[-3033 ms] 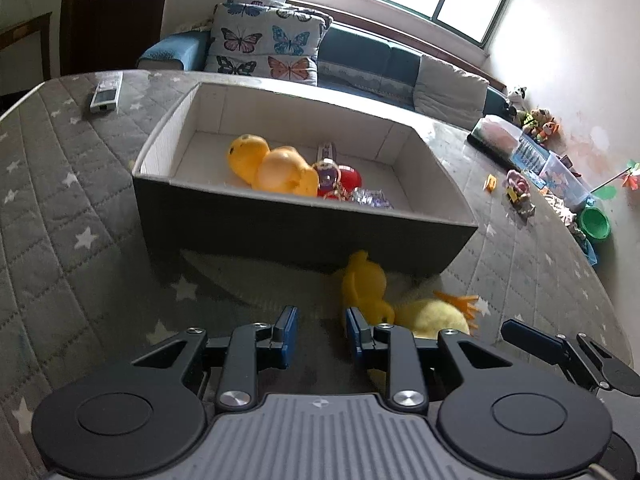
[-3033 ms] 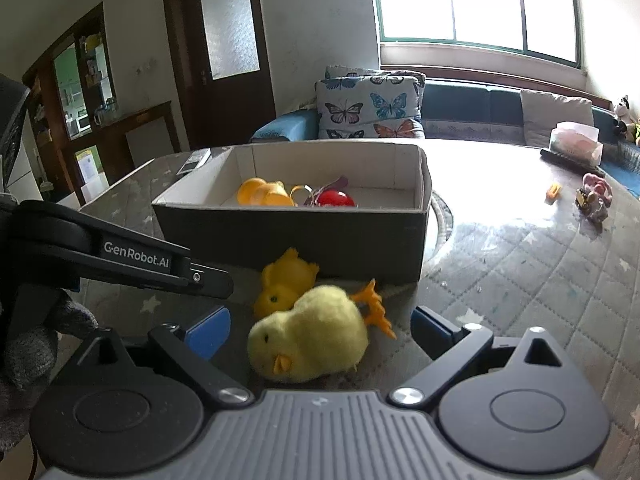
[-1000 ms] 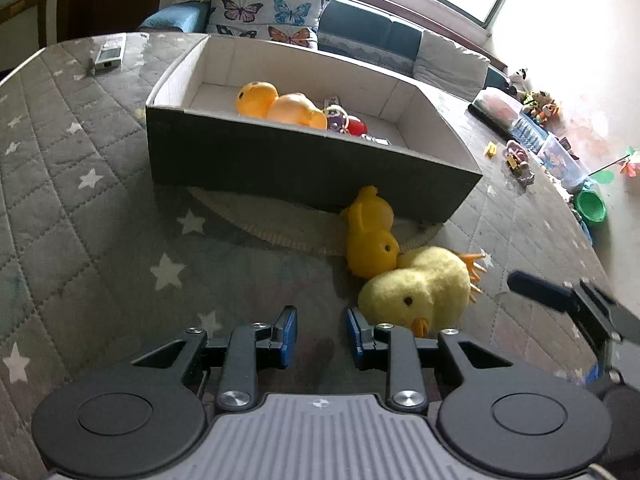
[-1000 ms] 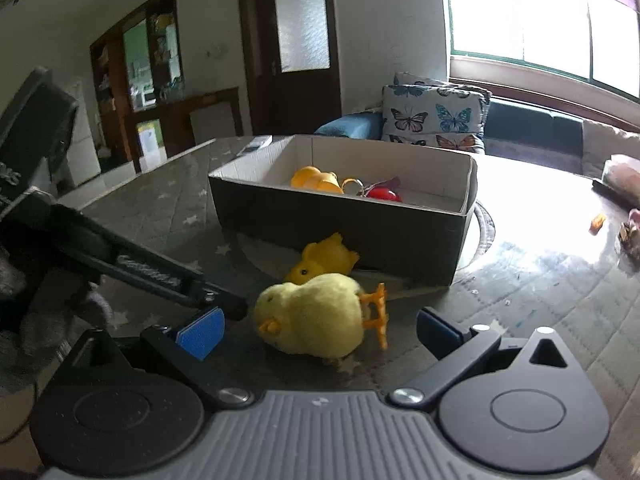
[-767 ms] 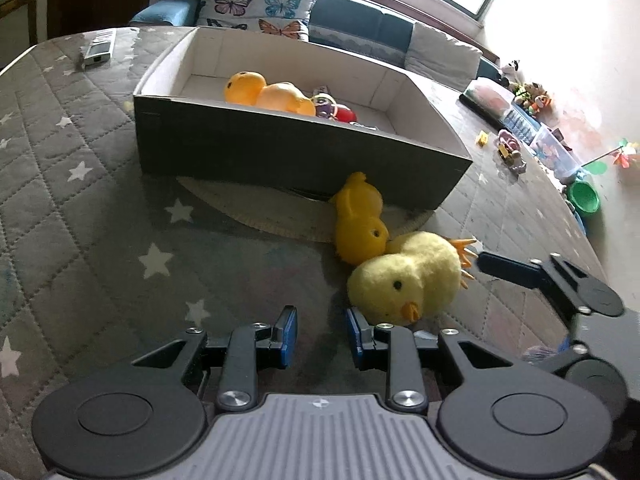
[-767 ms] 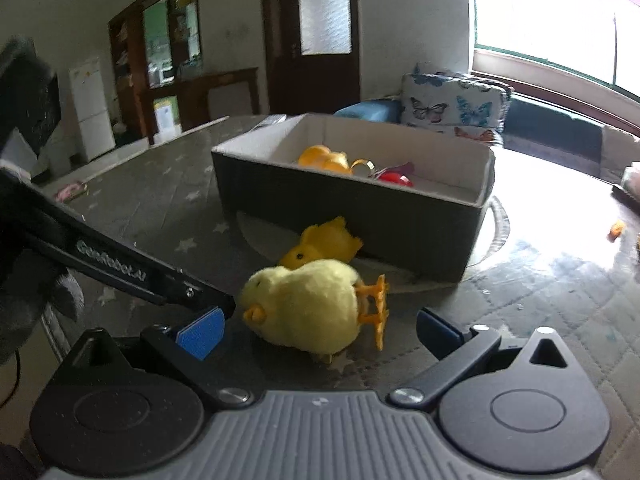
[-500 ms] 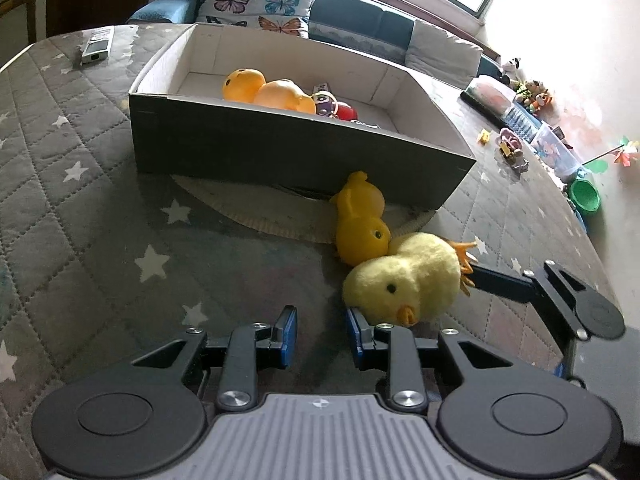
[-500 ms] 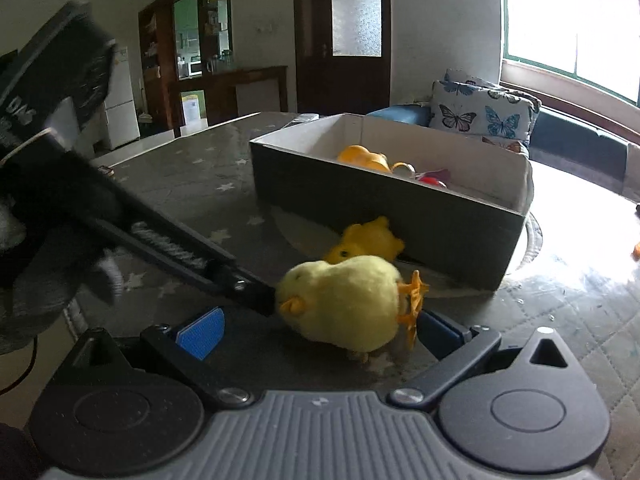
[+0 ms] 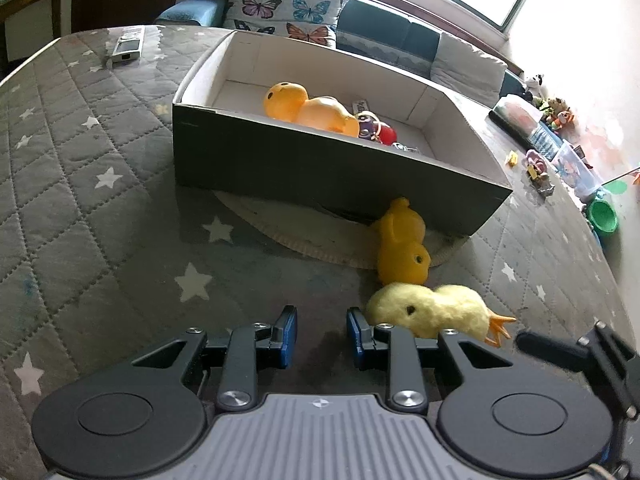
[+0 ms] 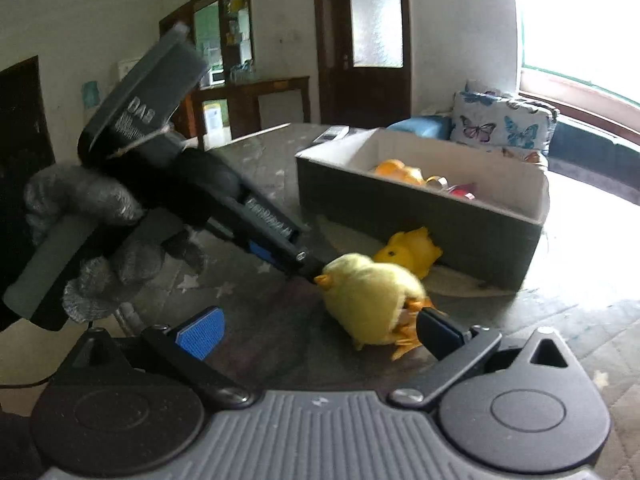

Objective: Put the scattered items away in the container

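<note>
A: Reaching in from the left, the left gripper (image 9: 321,332) has fingers narrowly apart, empty, bracing the plush chick (image 9: 430,315) on the counter (image 9: 100,216).

B: Right gripper (image 10: 316,334) wide around it, one finger touching. Fluffy, pale yellow, orange feet, lying before the box (image 9: 320,168).

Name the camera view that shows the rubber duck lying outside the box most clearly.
The left wrist view. There the rubber duck lies whole and sharp against the box front wall, just beyond the plush chick. The right wrist view shows only part of it, smaller, softer and partly behind the chick.
</note>
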Demonstrator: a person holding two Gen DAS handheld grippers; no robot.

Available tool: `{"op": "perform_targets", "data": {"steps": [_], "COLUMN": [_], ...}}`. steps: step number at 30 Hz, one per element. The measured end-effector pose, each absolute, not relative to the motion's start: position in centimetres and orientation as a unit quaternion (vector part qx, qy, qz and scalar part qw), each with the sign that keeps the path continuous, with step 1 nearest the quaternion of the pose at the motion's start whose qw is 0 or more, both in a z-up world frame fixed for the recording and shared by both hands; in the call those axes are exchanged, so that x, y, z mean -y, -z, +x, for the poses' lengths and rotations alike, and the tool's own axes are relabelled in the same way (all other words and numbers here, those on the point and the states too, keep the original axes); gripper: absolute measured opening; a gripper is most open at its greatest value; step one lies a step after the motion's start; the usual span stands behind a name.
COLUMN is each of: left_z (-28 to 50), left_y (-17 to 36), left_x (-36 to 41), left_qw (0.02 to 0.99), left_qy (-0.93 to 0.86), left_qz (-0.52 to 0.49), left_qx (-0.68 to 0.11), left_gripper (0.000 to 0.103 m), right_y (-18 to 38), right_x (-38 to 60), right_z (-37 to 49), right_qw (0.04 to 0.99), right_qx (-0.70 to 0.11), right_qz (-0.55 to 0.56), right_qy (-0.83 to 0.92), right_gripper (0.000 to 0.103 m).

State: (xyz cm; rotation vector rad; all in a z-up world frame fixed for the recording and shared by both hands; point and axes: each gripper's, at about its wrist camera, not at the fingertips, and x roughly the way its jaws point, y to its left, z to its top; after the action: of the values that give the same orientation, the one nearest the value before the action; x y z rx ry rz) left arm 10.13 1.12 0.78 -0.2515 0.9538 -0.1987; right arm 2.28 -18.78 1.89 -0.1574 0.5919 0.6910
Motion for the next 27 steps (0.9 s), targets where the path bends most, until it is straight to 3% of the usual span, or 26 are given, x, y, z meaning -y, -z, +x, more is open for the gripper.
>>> {"op": "perform_targets", "data": {"steps": [12, 21, 27], "left_z": [9.6, 9.3, 9.2], "left_y": [-1.6, -1.9, -2.2], "left_x": [-1.2, -1.6, -1.3], "left_qw": [0.875, 0.871, 0.868], "left_qy": [0.114, 0.12, 0.125], "left_qz": [-0.134, -0.148, -0.16], "left_qx": [-0.452, -0.452, -0.453], "left_gripper": [0.03, 0.03, 0.03], "right_y": [-1.2, -0.1, -0.4], "right_x": [18.3, 17.1, 16.7], "right_z": [6.9, 7.2, 5.5], "right_qw": [0.894, 0.885, 0.885], "right_qx": [-0.299, -0.323, -0.333], "right_qz": [-0.091, -0.112, -0.107], "right_qy": [-0.32, -0.317, -0.306], "right_gripper": [0.102, 0.082, 0.079]}}
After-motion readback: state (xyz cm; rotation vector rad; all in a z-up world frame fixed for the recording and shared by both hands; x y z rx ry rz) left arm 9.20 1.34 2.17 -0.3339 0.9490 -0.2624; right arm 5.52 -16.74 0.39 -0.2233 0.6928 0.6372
